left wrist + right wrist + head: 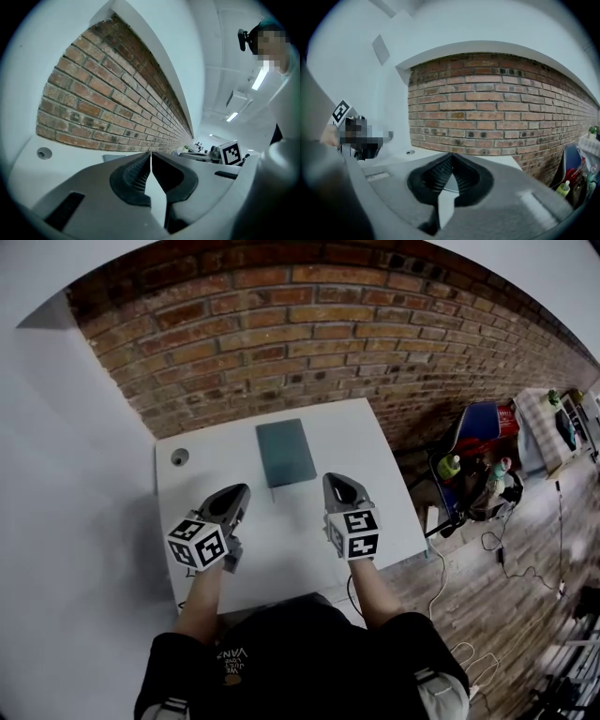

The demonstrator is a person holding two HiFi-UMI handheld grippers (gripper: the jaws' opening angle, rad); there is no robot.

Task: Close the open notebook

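Plainly neither claw needs a hold: the left gripper (239, 491) and right gripper (337, 482) have jaws pressed together on nothing, poised above the table (281, 545). Just beyond and between them the notebook (286, 452) lies flat, cover down, so the closing looks complete.

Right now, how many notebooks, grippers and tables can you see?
Teal notebook: 1
Grippers: 2, the left gripper and the right gripper
White table: 1
Total: 4

Notebook (286, 452) on counter (281, 545), near back edge. Left gripper (241, 492), right gripper (335, 481) in front of it, apart. Brick wall (309, 343) behind counter.
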